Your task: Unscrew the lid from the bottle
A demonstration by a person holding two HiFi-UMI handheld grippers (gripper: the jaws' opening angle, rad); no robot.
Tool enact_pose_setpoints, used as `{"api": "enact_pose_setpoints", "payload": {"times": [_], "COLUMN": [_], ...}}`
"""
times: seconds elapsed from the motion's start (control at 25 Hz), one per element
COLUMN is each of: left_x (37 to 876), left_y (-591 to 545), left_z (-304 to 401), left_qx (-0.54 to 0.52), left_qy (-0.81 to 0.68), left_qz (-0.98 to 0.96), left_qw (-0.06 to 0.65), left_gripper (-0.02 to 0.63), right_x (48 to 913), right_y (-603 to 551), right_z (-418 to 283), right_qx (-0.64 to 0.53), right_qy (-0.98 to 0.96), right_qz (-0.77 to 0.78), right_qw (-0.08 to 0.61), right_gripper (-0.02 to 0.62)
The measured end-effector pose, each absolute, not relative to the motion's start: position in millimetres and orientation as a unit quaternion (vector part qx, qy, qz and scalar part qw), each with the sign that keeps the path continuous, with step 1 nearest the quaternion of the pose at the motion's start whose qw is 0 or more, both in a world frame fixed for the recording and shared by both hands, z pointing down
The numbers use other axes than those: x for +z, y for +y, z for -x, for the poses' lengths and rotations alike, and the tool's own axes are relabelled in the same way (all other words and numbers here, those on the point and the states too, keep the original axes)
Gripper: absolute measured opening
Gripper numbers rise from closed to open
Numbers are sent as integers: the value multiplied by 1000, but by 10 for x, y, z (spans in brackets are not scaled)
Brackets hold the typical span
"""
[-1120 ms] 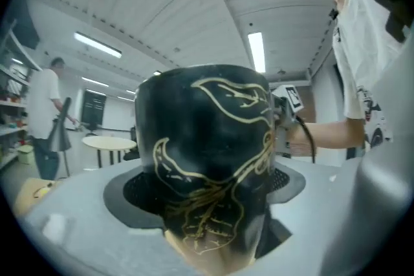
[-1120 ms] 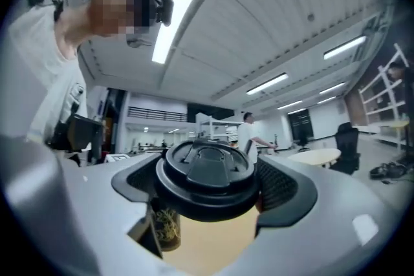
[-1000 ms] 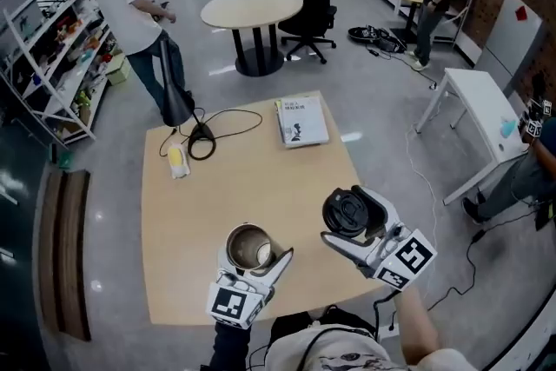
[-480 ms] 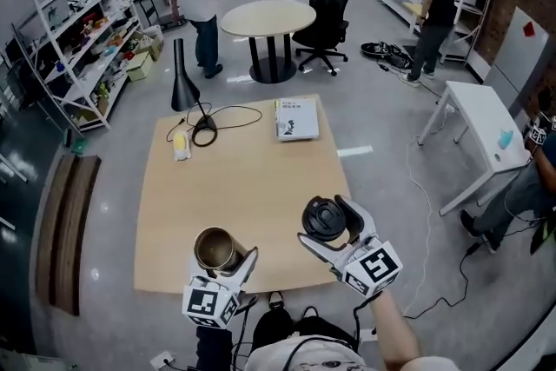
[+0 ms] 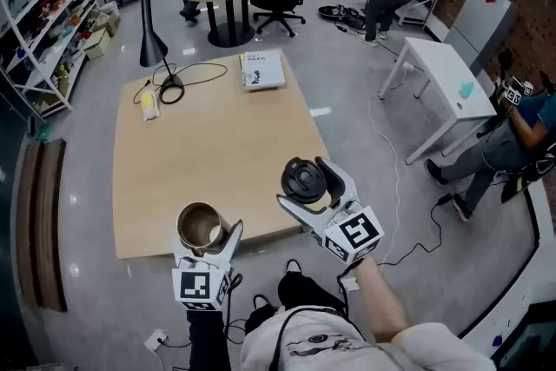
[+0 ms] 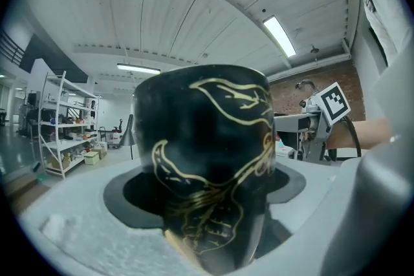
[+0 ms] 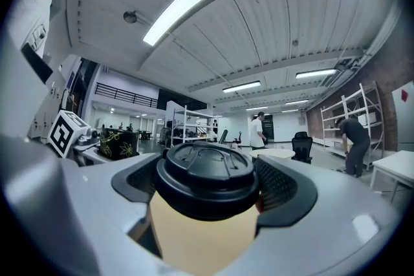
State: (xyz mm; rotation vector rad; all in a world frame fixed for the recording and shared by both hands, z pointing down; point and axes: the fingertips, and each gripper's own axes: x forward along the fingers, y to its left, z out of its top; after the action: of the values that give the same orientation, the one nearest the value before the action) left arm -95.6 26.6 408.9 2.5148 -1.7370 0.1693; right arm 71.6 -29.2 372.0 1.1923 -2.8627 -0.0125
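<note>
The lid [image 5: 303,179] is already off and clamped in the right gripper [image 5: 309,188], the left gripper [image 5: 208,237] grips the open black bottle [image 5: 196,222], so the task seems done.

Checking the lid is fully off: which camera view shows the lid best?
The right gripper view: the lid fills the centre, close up, gripped between the jaws. The head view shows it small, from above. In the left gripper view I can't make it out.
</note>
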Motion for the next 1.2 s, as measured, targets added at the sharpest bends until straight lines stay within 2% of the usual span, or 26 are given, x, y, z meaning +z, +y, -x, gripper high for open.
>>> {"api": "enact_pose_setpoints", "payload": {"times": [0.4,0.8,1.2], "left_x": [4051,3855,3728], "left_y": [1062,1130,1078], "left_z": [1296,1340,988], "left_qx": [64,50,47], "left_qy": [-560,-588,-574], "left_qz": [-824,-807,-817], "left_qw": [53,30,28], "left_gripper": [439,439,439], "right_x": [3698,3603,3461], "right_y": [592,687,624], "right_z": [-338,-503,-770], "right_qx": [10,-23,-25], "right_qy": [-917,-902,-897], "right_qz": [-397,-431,-441], "right_qw": [21,18,-10], "right_gripper": [465,465,465]}}
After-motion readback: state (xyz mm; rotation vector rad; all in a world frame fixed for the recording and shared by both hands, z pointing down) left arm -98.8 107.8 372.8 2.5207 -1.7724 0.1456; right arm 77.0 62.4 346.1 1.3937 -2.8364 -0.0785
